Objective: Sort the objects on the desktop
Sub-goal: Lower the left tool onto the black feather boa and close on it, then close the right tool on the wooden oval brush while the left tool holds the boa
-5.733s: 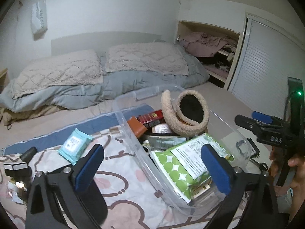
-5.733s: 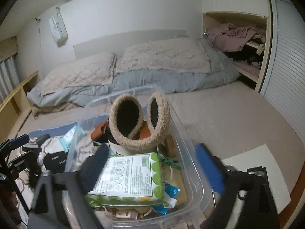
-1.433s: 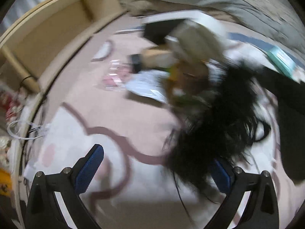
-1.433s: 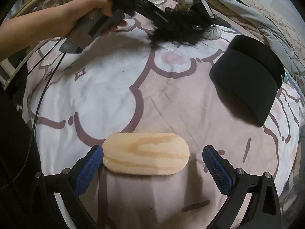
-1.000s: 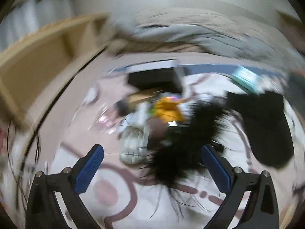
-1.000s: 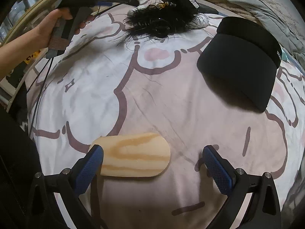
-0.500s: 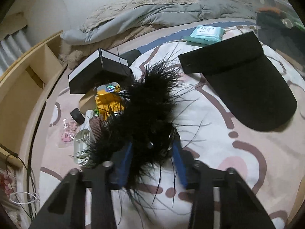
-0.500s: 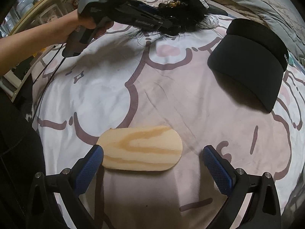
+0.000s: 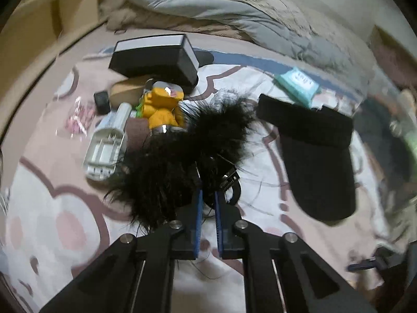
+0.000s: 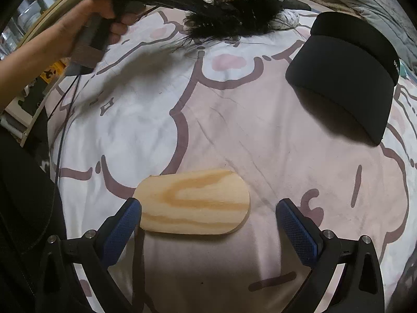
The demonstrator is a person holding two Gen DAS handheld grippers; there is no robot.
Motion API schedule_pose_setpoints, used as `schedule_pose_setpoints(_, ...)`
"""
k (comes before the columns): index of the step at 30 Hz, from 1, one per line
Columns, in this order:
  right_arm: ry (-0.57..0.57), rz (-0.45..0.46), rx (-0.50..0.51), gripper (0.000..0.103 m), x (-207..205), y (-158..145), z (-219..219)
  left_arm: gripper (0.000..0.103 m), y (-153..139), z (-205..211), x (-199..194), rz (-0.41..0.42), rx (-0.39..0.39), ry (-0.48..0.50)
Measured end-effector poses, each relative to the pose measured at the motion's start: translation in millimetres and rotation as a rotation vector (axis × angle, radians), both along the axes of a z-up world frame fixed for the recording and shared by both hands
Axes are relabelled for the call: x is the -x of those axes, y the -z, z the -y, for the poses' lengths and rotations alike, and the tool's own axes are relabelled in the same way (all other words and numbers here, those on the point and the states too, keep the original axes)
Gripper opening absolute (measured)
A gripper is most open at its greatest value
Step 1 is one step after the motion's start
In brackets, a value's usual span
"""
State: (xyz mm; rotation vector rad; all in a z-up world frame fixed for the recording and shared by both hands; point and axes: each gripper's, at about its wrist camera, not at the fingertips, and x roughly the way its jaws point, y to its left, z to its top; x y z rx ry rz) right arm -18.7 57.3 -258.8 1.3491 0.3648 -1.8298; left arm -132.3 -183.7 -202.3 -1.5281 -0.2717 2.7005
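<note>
Black feather clip (image 9: 182, 156) sits centre frame in the left wrist view, on the patterned bedspread (image 9: 65, 221), fanned from lower left to upper right. Its metal comb/clasp end (image 9: 229, 178) lies just above and slightly right of the left gripper (image 9: 207, 200). Left jaws: closed down to a narrow slot, feather strands and what looks like the clip's base caught between the pads; grip on the hard part vs. fluff only, cannot tell. Judgement: lift depends on the bite being on the clasp, else feathers slip out.

Right wrist view: same clip (image 10: 229, 20) shows at upper centre, with the person's hand (image 10: 86, 26) on the left tool at upper left. Left hand is clearly the nearer one to it.

Right gripper (image 10: 208, 219): jaws wide open, holding nothing. Pine oval board (image 10: 192, 202) lies flat between them, long axis across the frame, left end beside the left pad, right end well short of the right pad. Black visor (image 10: 344, 73) at right of frame, apart from both.
</note>
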Motion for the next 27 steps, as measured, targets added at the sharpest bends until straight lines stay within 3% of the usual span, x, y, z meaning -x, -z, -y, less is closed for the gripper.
schedule_pose_setpoints(1,-0.001,-0.002,-0.003,0.103,-0.4,-0.3,0.2,0.008,-3.2,1.7,-2.7,0.0,-0.019,-0.004)
schedule_pose_setpoints(2,-0.001,-0.004,-0.006,0.103,-0.8,-0.5,0.2,0.001,-6.4,3.4,-5.4,0.001,-0.04,-0.007)
schedule_pose_setpoints(8,0.01,-0.001,-0.014,0.103,0.6,-0.9,-0.9,0.001,-24.8,1.2,-14.3,0.016,-0.108,0.005)
schedule_pose_setpoints(11,0.013,0.0,-0.014,0.103,0.5,-0.4,-0.5,0.001,-29.2,-12.9,-15.8,-0.013,0.015,0.056)
schedule_pose_setpoints(14,0.012,0.0,-0.014,0.103,0.8,-0.1,-1.1,0.003,-27.0,-14.9,-15.7,-0.017,0.033,0.073)
schedule_pose_setpoints(15,0.012,0.0,-0.014,0.103,0.9,0.0,-0.8,0.007,-26.5,-16.8,-15.6,-0.024,0.055,0.093)
schedule_pose_setpoints(16,0.012,0.0,-0.014,0.103,0.8,-0.1,-0.6,0.029,-25.8,-19.1,-16.4,-0.027,0.079,0.122)
schedule_pose_setpoints(17,0.011,0.0,-0.012,0.103,1.1,0.2,-0.7,0.059,-25.0,-21.4,-18.3,-0.036,0.117,0.155)
schedule_pose_setpoints(18,0.011,0.001,-0.011,0.103,0.3,0.7,-0.3,0.069,-24.7,-23.2,-21.4,-0.055,0.165,0.18)
schedule_pose_setpoints(19,0.011,0.001,-0.009,0.103,-0.8,0.7,-1.1,0.074,-24.3,-24.9,-25.8,-0.082,0.208,0.212)
schedule_pose_setpoints(22,0.01,0.003,-0.005,0.103,-0.8,0.8,-0.8,0.074,-16.4,-24.2,-33.3,-0.089,0.283,0.294)
schedule_pose_setpoints(27,0.008,0.002,0.001,0.103,-0.4,1.4,-0.4,0.074,8.3,-13.3,-32.3,-0.038,0.339,0.309)
